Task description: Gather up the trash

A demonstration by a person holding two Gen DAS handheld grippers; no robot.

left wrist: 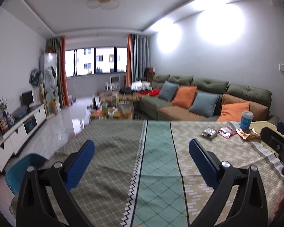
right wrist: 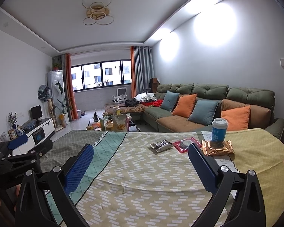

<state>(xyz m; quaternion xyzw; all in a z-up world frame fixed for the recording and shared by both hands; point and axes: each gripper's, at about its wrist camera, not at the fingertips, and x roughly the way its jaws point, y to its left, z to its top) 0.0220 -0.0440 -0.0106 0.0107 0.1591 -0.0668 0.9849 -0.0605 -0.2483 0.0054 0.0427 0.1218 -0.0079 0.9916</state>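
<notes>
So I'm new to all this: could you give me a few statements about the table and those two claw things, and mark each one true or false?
1. Both grippers, the left gripper and the right gripper, are open and hold nothing. True.
2. The blue paper cup lies tipped over on the tablecloth. False: it stands upright, at the far edge of the gold wrapper.
3. The silver wrapper lies to the left of the red packet in the right wrist view. True.
4. The right gripper is clamped on the gold wrapper. False: its fingers are spread apart and short of it.
5. A blue tub stands on the floor beside the table's left side. True.
</notes>
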